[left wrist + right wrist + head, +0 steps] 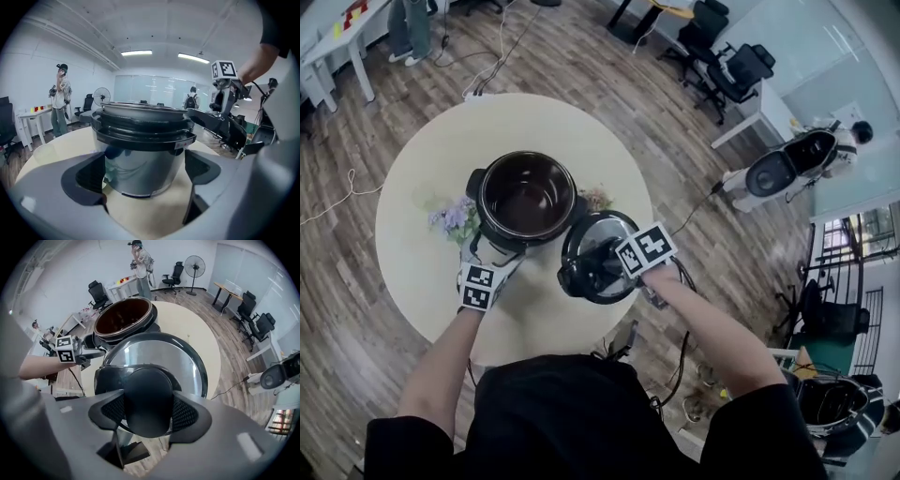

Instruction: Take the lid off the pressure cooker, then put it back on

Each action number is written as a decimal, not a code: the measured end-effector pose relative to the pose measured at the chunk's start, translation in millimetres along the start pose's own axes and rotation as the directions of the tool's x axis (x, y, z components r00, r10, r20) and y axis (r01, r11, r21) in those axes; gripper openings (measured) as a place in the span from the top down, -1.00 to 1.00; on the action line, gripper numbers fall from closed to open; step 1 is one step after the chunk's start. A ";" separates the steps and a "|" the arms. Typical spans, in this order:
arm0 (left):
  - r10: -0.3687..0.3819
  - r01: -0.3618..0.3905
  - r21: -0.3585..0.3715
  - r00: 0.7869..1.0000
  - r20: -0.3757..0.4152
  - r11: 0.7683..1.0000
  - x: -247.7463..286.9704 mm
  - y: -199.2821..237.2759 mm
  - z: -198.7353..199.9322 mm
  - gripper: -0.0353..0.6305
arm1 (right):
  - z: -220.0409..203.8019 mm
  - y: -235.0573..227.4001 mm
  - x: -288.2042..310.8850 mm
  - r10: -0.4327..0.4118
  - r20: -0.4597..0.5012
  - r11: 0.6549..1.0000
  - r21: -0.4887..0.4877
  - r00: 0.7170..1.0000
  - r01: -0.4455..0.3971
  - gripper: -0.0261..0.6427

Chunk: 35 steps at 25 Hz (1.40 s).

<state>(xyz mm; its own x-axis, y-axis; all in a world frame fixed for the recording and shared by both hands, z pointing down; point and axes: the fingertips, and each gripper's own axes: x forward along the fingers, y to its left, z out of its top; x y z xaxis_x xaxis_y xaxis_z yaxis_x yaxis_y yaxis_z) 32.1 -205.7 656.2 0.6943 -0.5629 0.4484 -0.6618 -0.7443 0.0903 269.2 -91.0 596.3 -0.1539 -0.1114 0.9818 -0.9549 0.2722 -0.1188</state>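
The pressure cooker pot [525,199] stands open on the round beige table [412,253], its dark inner bowl showing. My left gripper [491,264] sits low at the pot's near side. In the left gripper view its jaws stand wide with the pot's steel wall [143,164] just beyond the pads [86,176], apart from them. My right gripper [615,262] is shut on the black knob [149,401] of the lid [154,357]. It holds the lid [598,253], slightly tilted, to the right of the pot over the table's near right edge. The open pot [123,317] lies beyond the lid.
A small bunch of flowers [455,217] lies left of the pot on the table. Cables run over the wooden floor. Office chairs [741,70] and desks stand at the back right. A person [60,101] stands far off by a white table.
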 end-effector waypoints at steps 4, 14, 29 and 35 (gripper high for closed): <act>0.010 -0.010 -0.013 1.000 -0.004 1.000 3.2 -4.4 -2.2 -0.65 | -8.9 -2.8 -1.4 -0.007 0.018 1.000 0.015 1.000 0.006 0.07; 0.006 -0.006 -0.003 1.000 -0.004 1.000 1.2 -1.8 2.9 -0.64 | -48.6 25.5 60.5 -0.018 -0.095 0.999 -0.036 0.995 0.015 0.07; 0.004 -0.003 0.011 1.000 -0.029 1.000 3.5 -0.9 2.6 -0.63 | -48.6 55.3 155.9 -0.031 -0.160 0.999 -0.028 0.987 0.027 0.07; 0.005 -0.005 0.009 0.999 -0.031 1.000 1.1 -1.5 2.4 -0.63 | -49.1 55.1 153.9 -0.056 -0.176 0.998 -0.034 0.983 0.051 0.07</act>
<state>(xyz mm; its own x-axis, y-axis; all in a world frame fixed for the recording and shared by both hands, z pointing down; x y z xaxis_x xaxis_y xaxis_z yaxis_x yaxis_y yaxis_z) 34.6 -206.1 654.4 0.6817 -0.5552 0.4765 -0.6627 -0.7446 0.0805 205.4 -46.2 748.1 -0.0528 0.0432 0.9977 -0.9523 0.2985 -0.0633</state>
